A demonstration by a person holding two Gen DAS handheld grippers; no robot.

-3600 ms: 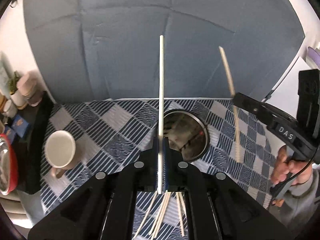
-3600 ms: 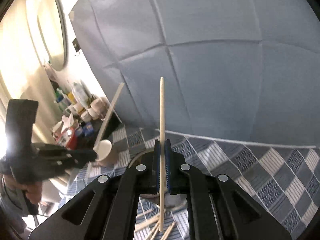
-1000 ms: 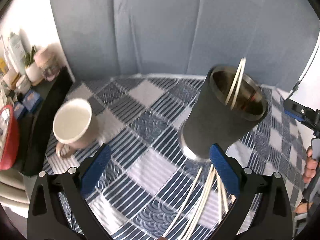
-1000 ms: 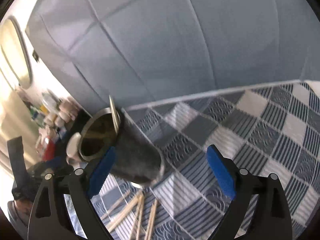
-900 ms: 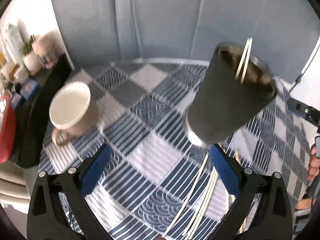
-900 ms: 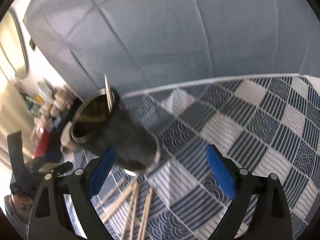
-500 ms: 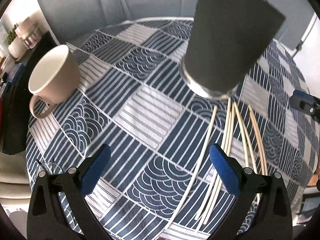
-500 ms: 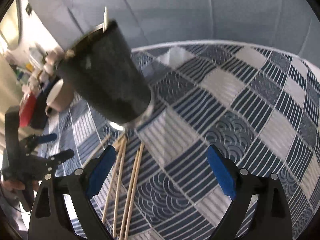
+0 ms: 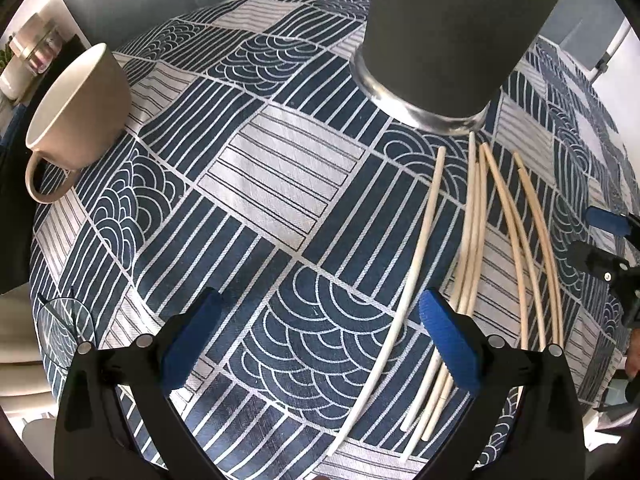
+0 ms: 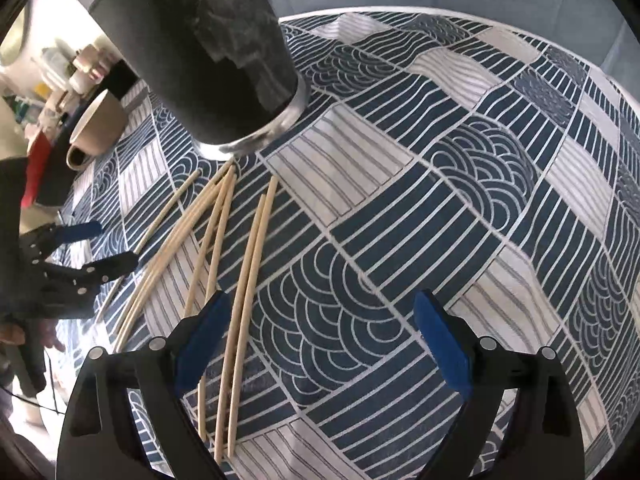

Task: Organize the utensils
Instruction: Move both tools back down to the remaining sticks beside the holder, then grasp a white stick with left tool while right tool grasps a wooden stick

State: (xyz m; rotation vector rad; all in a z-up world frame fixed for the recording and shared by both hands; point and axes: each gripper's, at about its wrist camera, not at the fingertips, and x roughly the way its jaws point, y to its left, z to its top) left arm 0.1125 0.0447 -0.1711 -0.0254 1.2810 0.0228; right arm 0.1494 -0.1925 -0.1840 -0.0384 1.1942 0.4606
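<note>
Several pale wooden chopsticks (image 9: 472, 240) lie fanned on the patterned tablecloth, their far tips near the base of a dark metal tumbler (image 9: 456, 28). My left gripper (image 9: 320, 344) is open low over the cloth; one white chopstick (image 9: 404, 276) runs just inside its right finger. In the right wrist view the same chopsticks (image 10: 224, 256) lie left of centre, below the tumbler (image 10: 212, 56). My right gripper (image 10: 320, 340) is open, and two chopsticks (image 10: 248, 292) pass just inside its left finger. Each gripper shows at the edge of the other's view.
A beige mug (image 9: 76, 108) stands at the left of the blue-and-white tablecloth (image 9: 280, 184), also visible as the mug (image 10: 100, 128) far left. A clear glass rim (image 9: 66, 324) sits at the cloth's near-left edge. Shelf clutter lies beyond the mug.
Both grippers, earlier shut on upright chopsticks, are now open and have dropped low toward the loose chopsticks on the cloth. The tumbler's rim has left the top of both views.
</note>
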